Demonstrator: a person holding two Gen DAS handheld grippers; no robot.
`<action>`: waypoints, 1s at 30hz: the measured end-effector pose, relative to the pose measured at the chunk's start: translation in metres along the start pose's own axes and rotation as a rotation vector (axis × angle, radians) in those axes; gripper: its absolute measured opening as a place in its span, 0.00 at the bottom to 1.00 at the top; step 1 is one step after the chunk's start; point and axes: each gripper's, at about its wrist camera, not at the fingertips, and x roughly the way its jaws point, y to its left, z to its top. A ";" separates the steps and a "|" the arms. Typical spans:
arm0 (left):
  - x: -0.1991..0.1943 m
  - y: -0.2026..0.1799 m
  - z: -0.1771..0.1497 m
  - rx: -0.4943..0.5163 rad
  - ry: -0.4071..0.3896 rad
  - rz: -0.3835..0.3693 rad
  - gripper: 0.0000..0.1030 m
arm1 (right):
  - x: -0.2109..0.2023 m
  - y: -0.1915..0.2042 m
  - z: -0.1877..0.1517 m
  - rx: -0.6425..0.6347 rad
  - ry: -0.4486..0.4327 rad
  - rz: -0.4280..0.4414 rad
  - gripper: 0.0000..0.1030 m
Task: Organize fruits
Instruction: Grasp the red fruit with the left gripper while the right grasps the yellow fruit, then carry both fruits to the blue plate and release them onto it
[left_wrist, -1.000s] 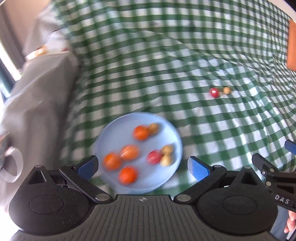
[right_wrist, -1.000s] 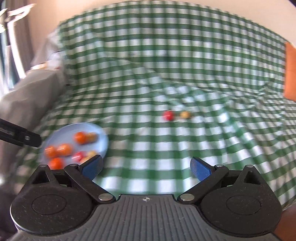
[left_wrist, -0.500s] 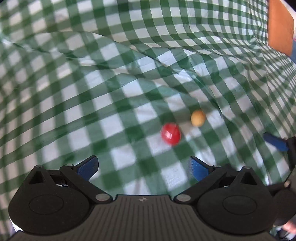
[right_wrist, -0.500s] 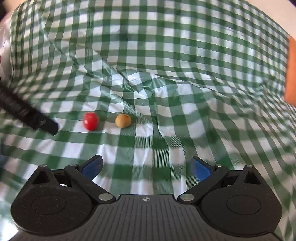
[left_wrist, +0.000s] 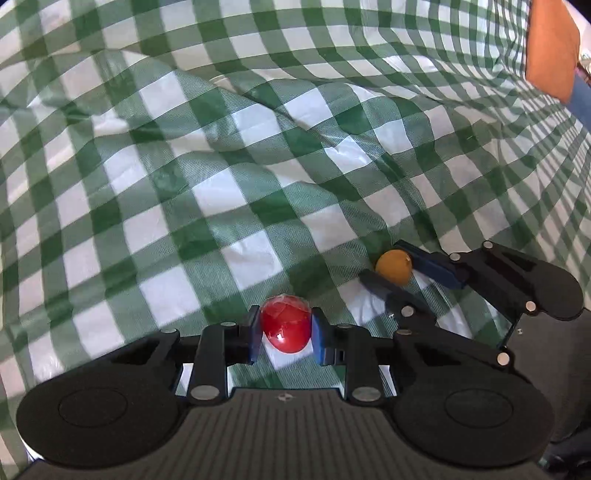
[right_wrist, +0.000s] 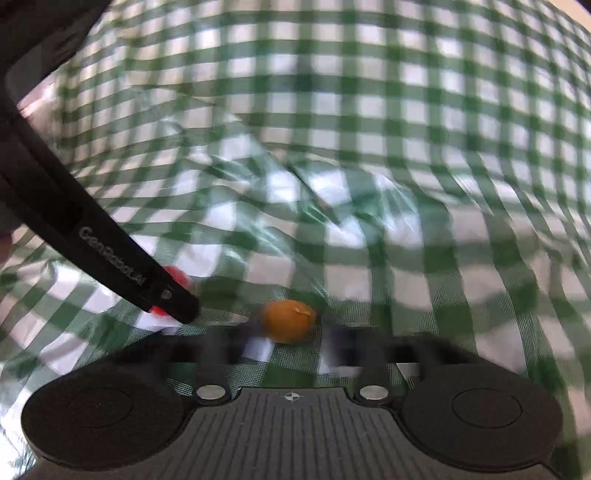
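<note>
A small red fruit (left_wrist: 284, 326) lies on the green-and-white checked cloth (left_wrist: 236, 206). My left gripper (left_wrist: 284, 332) is shut on it, one blue pad pressed against each side. Just to its right lies a yellow-orange fruit (left_wrist: 393, 266), between the fingers of my right gripper (left_wrist: 397, 275). That gripper's jaws are closing, and both pads look to touch the fruit. In the blurred right wrist view the yellow-orange fruit (right_wrist: 289, 320) sits between my right gripper's (right_wrist: 290, 334) smeared fingers. The left gripper's black finger (right_wrist: 110, 251) covers most of the red fruit (right_wrist: 179, 277) there.
The cloth is rumpled, with a raised fold (left_wrist: 266, 107) running across behind the two fruits. An orange object (left_wrist: 550, 48) stands at the far right edge of the cloth. The two grippers are close side by side.
Both grippers left the blue plate of fruits, crossed to the two loose fruits and came down on them. Both sets of jaws went from wide open to closed around a fruit.
</note>
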 end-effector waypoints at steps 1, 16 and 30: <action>-0.005 0.000 -0.003 0.003 -0.006 0.015 0.29 | -0.001 0.002 0.001 -0.015 -0.002 -0.016 0.29; -0.160 0.014 -0.126 -0.054 -0.030 0.189 0.29 | -0.157 0.054 -0.008 0.147 0.022 -0.058 0.29; -0.278 0.060 -0.278 -0.196 -0.045 0.237 0.29 | -0.279 0.203 -0.012 0.046 0.088 0.137 0.29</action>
